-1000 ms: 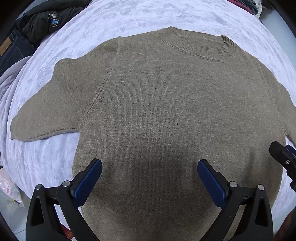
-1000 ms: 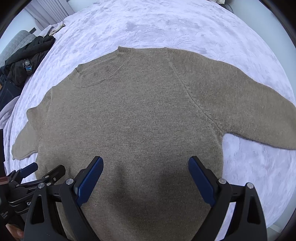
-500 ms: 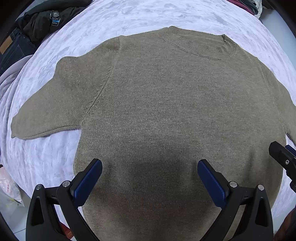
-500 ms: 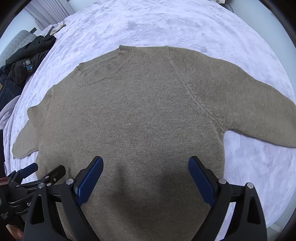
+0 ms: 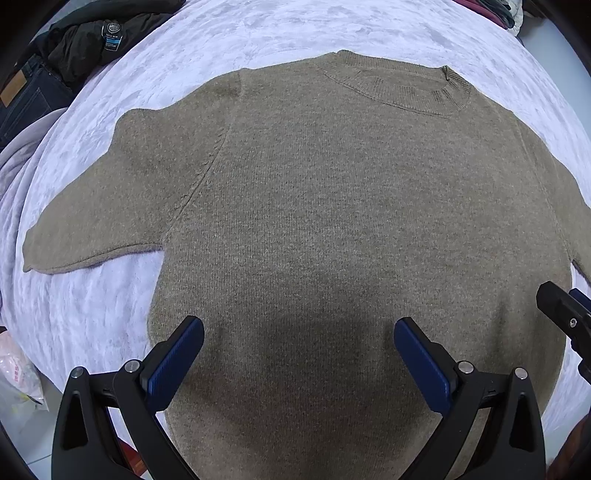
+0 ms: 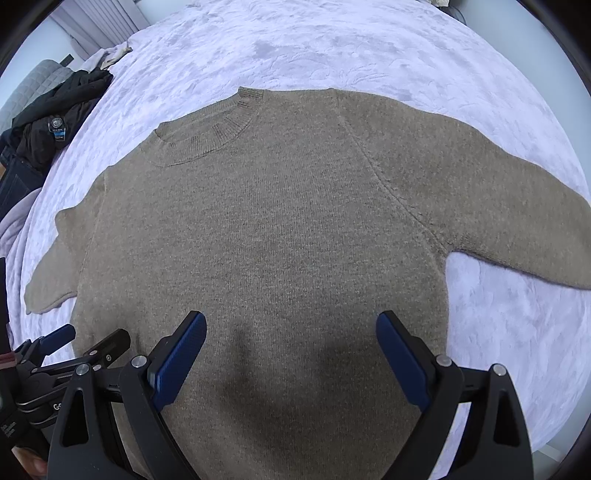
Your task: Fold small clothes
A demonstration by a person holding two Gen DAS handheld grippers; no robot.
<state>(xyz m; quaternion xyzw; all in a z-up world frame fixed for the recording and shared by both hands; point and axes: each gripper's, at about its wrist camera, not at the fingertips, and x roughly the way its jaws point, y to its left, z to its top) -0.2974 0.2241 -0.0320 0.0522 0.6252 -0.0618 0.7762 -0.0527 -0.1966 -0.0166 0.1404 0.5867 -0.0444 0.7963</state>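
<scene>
Lavender bedspread [image 5: 332, 33] under flat sweater [image 5: 351, 221]; dark clothes [image 5: 85, 40] at edge.

Lavender bedspread [image 5: 332, 33], black jacket [image 5: 92, 40], jeans [image 5: 26, 96]

The knitted crew-neck sweater [image 5: 351, 221] is of one plain colour, a greyish olive-brown, with no print; its ribbed collar [image 5: 402, 92] has the same colour and shows fine vertical lines. The plush bed cover [image 5: 258, 33] under it is pale lilac-white with a soft, cloudy embossed pattern. The left claw [image 5: 299, 354] has a black frame and dark blue textured pads [image 5: 173, 362]; the right claw [image 6: 291, 350] has the same black and blue. At the bed's edge lie a black jacket [image 5: 92, 40] with a small blue-and-white label, and dark blue jeans [image 5: 26, 96] with a tan patch.
</scene>
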